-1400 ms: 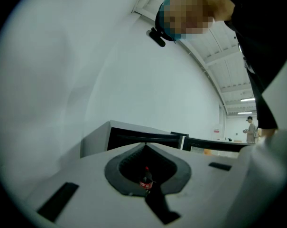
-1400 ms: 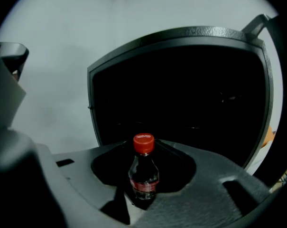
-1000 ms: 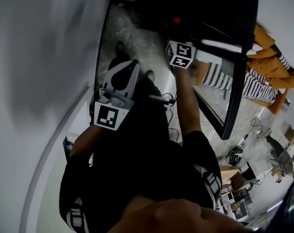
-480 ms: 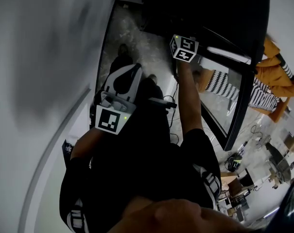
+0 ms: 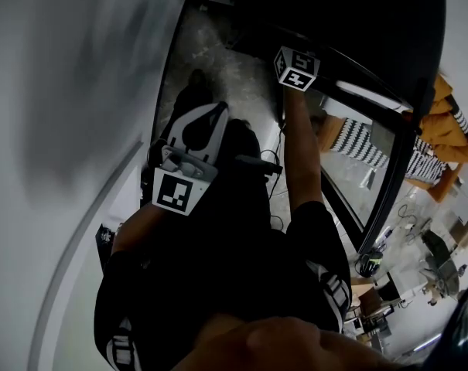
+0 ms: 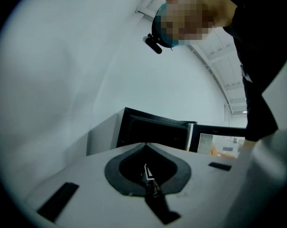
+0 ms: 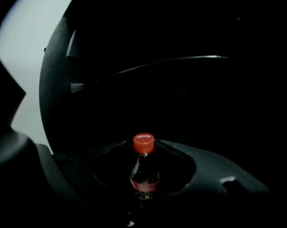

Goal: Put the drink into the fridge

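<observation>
Clamping the red-capped drink (image 7: pixel 144 174), right tool (image 7: pixel 144 160) stands wide; left tool (image 6: pixel 145 148) closed.

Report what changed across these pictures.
The right gripper, shut on the bottle, moved up the head view, deeper toward the dark fridge. Nothing was taken hold of or let go. The left gripper stayed shut and about where it was.

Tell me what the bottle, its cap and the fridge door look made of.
The bottle looks like glossy clear plastic: dark drink shows through. The cap seems smooth red plastic. The fridge door is probably glass, dark-framed: it reflects.
</observation>
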`<state>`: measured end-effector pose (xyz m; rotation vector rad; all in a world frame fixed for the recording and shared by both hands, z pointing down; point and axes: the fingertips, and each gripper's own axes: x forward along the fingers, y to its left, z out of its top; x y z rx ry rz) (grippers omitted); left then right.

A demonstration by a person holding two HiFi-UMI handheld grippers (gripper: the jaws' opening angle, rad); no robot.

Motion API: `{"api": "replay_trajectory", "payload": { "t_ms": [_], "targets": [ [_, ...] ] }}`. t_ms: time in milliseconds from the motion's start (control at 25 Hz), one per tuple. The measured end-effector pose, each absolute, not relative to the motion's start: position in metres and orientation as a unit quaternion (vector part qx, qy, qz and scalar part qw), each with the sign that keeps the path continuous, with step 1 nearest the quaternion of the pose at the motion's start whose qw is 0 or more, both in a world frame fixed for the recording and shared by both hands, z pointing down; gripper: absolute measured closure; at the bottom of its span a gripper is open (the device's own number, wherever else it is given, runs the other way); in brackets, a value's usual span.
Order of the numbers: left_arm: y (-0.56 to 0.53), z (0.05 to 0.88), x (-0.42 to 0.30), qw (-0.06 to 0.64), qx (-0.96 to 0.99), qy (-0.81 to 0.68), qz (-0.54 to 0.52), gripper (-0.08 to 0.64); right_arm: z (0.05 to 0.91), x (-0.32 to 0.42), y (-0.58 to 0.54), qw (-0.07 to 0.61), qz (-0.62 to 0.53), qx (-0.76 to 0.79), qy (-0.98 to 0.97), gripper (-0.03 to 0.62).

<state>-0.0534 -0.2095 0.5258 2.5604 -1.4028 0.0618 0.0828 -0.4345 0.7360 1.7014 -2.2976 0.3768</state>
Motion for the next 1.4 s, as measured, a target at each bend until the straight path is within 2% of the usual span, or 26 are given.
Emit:
{"api": "replay_trajectory", "payload": {
  "t_ms": [1400],
  "targets": [
    [-0.214,0.533,-0.059,0.118,0.865,-0.487,0.016,0.555,0.765,0.077,-0.451,0.148,0.128,0.583,-0.788,0.465]
  ]
}}
